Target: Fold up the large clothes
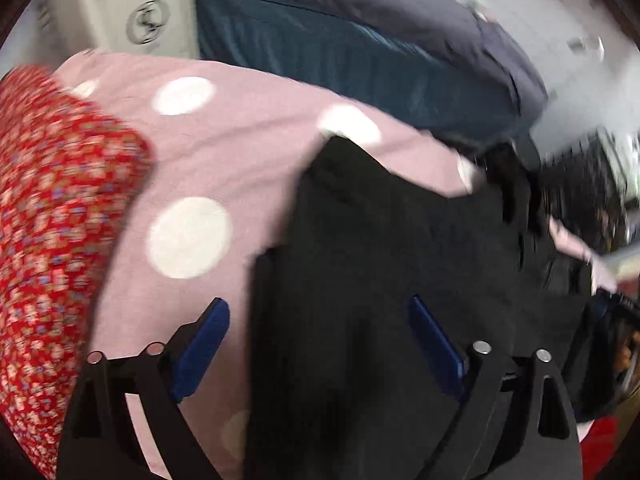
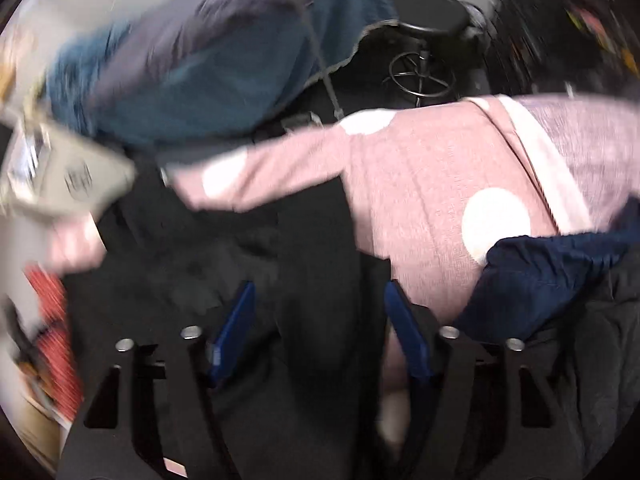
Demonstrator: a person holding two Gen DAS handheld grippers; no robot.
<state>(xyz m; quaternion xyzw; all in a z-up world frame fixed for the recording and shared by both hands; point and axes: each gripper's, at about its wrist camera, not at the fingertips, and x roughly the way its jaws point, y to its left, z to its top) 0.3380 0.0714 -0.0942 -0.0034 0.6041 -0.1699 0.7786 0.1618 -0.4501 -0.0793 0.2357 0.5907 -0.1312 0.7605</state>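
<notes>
A black garment lies on a pink bedsheet with large white dots. In the left wrist view my left gripper points down over the garment's left edge. Its blue pads stand wide apart and touch nothing. In the right wrist view the same black garment spreads across the dotted sheet. My right gripper hangs above a folded strip of it. The jaws are apart, the cloth lies below them, and the pads do not press on it. Both views are blurred.
Red floral fabric lies at the left of the sheet. A dark navy garment is heaped at the right. Teal and grey bedding lies beyond. A black stool stands on the floor past the bed's edge. A beige appliance is at the back left.
</notes>
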